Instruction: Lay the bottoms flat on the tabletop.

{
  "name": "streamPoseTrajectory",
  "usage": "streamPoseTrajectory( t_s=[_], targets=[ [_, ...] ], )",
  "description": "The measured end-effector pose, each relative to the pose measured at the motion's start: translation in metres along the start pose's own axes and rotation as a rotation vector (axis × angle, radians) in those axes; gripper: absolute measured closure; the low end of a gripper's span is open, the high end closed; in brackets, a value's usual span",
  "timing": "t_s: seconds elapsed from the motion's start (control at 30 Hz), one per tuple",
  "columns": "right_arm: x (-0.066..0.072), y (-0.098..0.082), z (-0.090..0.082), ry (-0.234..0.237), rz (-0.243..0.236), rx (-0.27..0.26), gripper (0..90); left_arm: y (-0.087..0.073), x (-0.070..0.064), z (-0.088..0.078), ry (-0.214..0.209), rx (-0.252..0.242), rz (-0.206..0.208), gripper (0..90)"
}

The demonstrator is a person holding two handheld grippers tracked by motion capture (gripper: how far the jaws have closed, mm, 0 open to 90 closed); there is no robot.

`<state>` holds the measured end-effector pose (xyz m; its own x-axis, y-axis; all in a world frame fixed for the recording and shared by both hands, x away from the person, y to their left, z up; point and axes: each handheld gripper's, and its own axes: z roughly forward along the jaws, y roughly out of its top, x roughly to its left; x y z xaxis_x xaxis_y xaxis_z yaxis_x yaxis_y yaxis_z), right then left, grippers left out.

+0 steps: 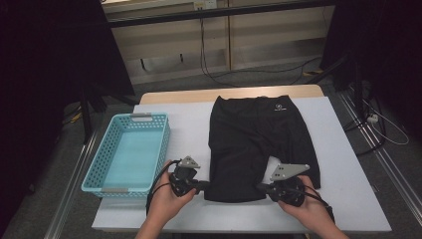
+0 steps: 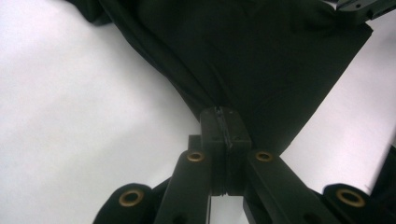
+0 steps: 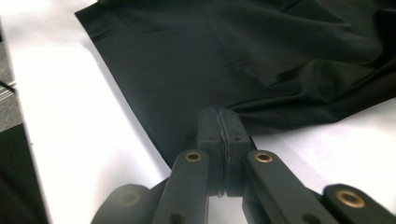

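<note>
Sitting at the table's [image 1: 343, 164] left side, a blue basket [image 1: 130, 154] is lying just beside the left gripper [image 1: 203, 185]. That gripper's jaws are pressing together on the near left corner of the black shorts [image 1: 259, 139], with cloth pulling taut from the pinch in the left gripper view. The shorts are lying spread at the middle of the table, waistband at the far edge. The right gripper [image 1: 263, 187] is clamping the near hem farther right, cloth bunching at its closed jaws.
</note>
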<state>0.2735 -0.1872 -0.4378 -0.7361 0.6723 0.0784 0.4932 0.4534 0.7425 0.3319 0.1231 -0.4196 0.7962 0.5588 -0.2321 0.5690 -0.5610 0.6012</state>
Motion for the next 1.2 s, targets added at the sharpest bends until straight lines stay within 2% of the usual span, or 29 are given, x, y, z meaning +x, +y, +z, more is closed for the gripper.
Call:
streamPoseTrajectory(
  t_s=[0.17, 0.2, 0.37, 0.4, 0.43, 0.5, 0.67, 0.8, 0.87, 0.93, 1.03, 1.13, 1.17, 1.2],
  targets=[
    [0.007, -0.005, -0.009, 0.009, 0.006, -0.007, 89.1, -0.005, -0.006, -0.008, -0.017, -0.007, -0.004, 90.0],
    [0.009, -0.007, -0.011, 0.012, 0.006, -0.007, 89.1, -0.009, -0.009, -0.011, -0.032, -0.002, -0.004, 90.0],
    [0.013, -0.013, -0.011, 0.025, 0.001, 0.009, 89.1, -0.021, -0.015, -0.009, -0.035, 0.030, -0.010, 90.0],
    [0.015, -0.014, -0.009, 0.028, -0.001, 0.015, 89.1, -0.023, -0.015, -0.009, -0.031, 0.037, -0.012, 90.0],
    [0.017, -0.014, -0.008, 0.033, -0.005, 0.018, 89.1, -0.023, -0.015, -0.010, -0.021, 0.052, 0.004, 90.0],
    [0.019, -0.014, -0.007, 0.037, -0.010, 0.019, 89.1, -0.023, -0.015, -0.010, -0.016, 0.053, 0.002, 90.0],
    [0.031, -0.010, -0.001, 0.058, -0.045, 0.023, 89.1, -0.030, -0.011, -0.020, 0.001, 0.041, -0.022, 90.0],
    [0.034, -0.010, 0.001, 0.068, -0.057, 0.029, 89.1, -0.033, -0.009, -0.021, 0.001, 0.035, -0.035, 90.0],
    [0.036, -0.009, 0.002, 0.074, -0.057, 0.033, 89.1, -0.032, -0.010, -0.021, 0.006, 0.039, -0.029, 90.0],
    [0.038, -0.009, 0.002, 0.078, -0.066, 0.028, 89.1, -0.031, -0.010, -0.023, 0.020, 0.044, -0.005, 90.0],
    [0.040, -0.008, 0.001, 0.090, -0.062, 0.022, 88.7, -0.032, -0.008, -0.023, 0.019, 0.042, -0.021, 89.7],
    [0.040, -0.008, 0.000, 0.082, -0.068, 0.015, 84.5, -0.033, -0.006, -0.021, 0.022, 0.072, -0.006, 86.9],
    [0.039, -0.008, -0.002, 0.076, -0.063, 0.007, 80.6, -0.032, -0.006, -0.019, 0.014, 0.066, 0.002, 83.3],
    [0.037, -0.007, -0.003, 0.063, -0.055, -0.004, 78.1, -0.032, -0.008, -0.018, 0.018, 0.044, -0.010, 78.6]
  ],
)
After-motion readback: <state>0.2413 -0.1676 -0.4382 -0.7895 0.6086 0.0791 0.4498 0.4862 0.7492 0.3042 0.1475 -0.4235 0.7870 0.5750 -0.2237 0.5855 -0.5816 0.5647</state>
